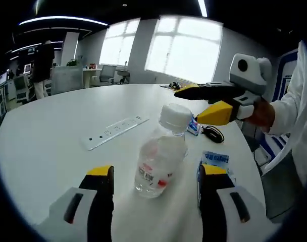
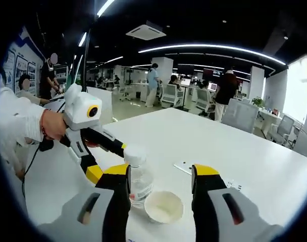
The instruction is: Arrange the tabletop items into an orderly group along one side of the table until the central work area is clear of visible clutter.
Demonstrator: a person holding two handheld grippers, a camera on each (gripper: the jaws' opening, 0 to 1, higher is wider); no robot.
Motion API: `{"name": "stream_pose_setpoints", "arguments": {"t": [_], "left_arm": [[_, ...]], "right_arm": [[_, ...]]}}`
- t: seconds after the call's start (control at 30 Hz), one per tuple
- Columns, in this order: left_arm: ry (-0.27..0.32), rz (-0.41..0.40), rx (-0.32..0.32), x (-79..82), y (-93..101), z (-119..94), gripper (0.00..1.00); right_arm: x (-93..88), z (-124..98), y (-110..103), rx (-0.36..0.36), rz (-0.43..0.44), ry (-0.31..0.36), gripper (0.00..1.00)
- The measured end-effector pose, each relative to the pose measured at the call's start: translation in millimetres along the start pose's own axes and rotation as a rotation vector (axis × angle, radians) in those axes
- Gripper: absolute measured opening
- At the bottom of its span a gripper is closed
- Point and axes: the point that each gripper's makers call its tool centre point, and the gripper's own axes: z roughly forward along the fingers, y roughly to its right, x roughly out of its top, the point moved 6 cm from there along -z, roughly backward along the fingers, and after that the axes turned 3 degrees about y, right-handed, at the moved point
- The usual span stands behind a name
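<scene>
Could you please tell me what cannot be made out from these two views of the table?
- Left gripper view: the bottle label print is too small to read.
- Left gripper view: the blue packet is partly covered by the left hand-held gripper.
- Right gripper view: the bottle's lower part sits behind the right hand-held gripper.
- Right gripper view: the white bowl's contents are unclear.

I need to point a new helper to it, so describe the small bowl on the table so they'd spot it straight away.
On the big white table, look between the right gripper jaws. There sits a small white bowl, open and shallow, right beside the clear plastic bottle. It is low and round, unlike the tall white-capped bottle.
</scene>
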Motion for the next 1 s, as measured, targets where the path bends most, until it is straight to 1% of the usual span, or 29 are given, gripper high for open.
{"name": "stream_pose_setpoints", "arguments": {"t": [0.1,0.37,0.53,0.63,0.7,0.8,0.9,0.93,1.0], "left_arm": [[0.013,-0.037,0.027,0.4,0.4,-6,0.73],[0.038,-0.08,0.069,1.3,11.7,-21,0.76],[0.077,-0.113,0.123,3.6,19.6,-36,0.77],[0.085,-0.13,0.139,2.3,24.3,-43,0.77],[0.095,-0.148,0.168,1.1,27.1,-50,0.77],[0.13,-0.186,0.199,0.2,33.1,-59,0.77],[0.14,-0.203,0.227,-2.5,39.4,-66,0.77],[0.145,-0.216,0.241,-4.9,44.3,-68,0.77],[0.143,-0.22,0.245,-8.3,52.3,-70,0.76]], "right_arm": [[-3.0,-8,6,-0.014,0.017,-0.003,0.49],[-13.1,-34,22,-0.059,0.065,-0.013,0.5],[-20.4,-55,32,-0.088,0.085,-0.02,0.49],[-25.8,-66,38,-0.104,0.102,-0.024,0.49],[-29.5,-73,39,-0.11,0.099,-0.031,0.49],[-37.1,-85,42,-0.123,0.108,-0.042,0.49],[-43.2,-94,43,-0.131,0.117,-0.054,0.49],[-46.7,-100,43,-0.134,0.119,-0.058,0.49],[-51.9,-107,43,-0.138,0.126,-0.07,0.48]]}}
